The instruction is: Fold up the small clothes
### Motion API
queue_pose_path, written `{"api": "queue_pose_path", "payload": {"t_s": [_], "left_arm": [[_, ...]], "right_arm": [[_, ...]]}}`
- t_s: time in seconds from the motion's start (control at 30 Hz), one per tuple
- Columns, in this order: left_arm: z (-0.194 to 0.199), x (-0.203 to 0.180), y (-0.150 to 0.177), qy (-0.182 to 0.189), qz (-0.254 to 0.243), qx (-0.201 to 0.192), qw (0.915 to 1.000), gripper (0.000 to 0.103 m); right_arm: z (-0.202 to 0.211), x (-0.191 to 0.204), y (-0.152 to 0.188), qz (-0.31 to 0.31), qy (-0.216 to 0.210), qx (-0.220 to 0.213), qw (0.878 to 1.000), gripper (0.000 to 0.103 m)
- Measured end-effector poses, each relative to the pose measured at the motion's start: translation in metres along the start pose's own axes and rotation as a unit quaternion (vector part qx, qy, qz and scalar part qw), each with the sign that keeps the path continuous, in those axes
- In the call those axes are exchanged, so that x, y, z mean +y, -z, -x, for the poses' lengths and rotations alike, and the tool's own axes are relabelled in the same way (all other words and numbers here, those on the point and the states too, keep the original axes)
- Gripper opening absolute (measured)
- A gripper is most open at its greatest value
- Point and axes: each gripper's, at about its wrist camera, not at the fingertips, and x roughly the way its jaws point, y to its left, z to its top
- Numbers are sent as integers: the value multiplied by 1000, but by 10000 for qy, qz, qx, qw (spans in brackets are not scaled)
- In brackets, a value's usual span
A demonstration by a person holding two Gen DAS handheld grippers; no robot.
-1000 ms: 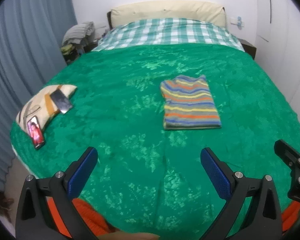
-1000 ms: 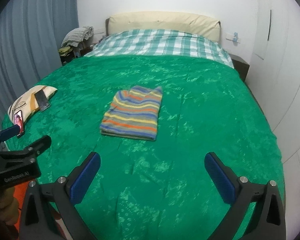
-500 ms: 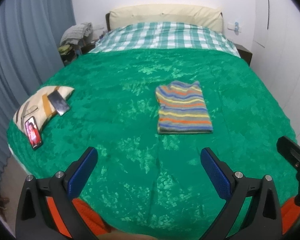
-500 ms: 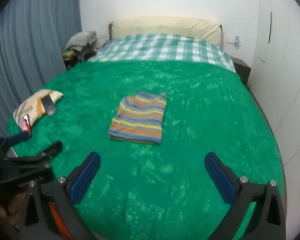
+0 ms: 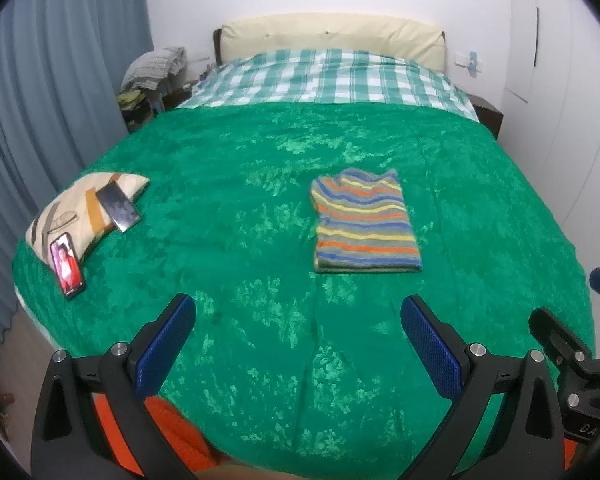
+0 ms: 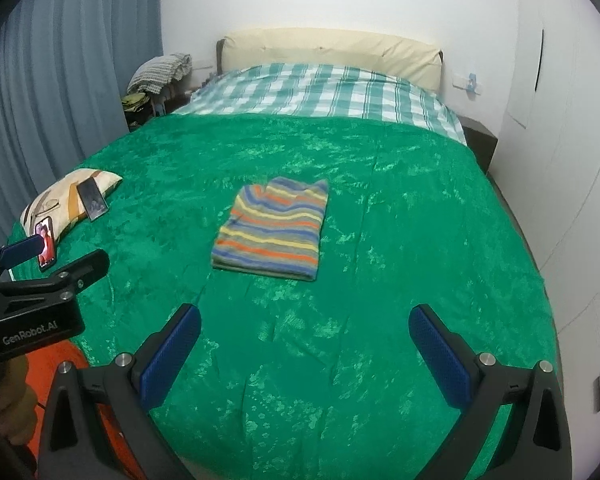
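Striped garment (image 5: 366,222) lies folded flat mid-bed on green blanket (image 5: 260,184), well apart from both grippers. Left gripper (image 5: 298,340) spread wide, empty, above bed's near edge. Right gripper (image 6: 305,350) likewise spread, empty. Two phones lean on patterned pillow (image 5: 72,210), bed's left side.

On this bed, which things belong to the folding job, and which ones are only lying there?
Belong to the job:
- striped garment, already folded flat on the green blanket
- left gripper and right gripper, both open and holding nothing

Only lying there:
- patterned pillow
- lit phone leaning on that pillow
- dark phone on that pillow
- clothes pile beside the bed
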Motion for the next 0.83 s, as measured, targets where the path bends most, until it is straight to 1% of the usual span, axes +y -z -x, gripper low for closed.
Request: {"api": "queue_pose_path", "payload": {"t_s": [0.13,0.47,0.57,0.83], "left_arm": [[0,-1,1,4,12,23,10000,103],[-3,-1,4,9,0,33,10000,103],[-5,1,7,88,113,11,9999,103],[-9,-1,10,-32,93,21,9999,103]], "right_arm": [[1,4,0,80,74,-31,9999,102],[-3,5,0,76,32,13,10000,102],[-4,5,1,54,24,9,10000,102],[-4,7,1,70,33,-19,10000,102]]}}
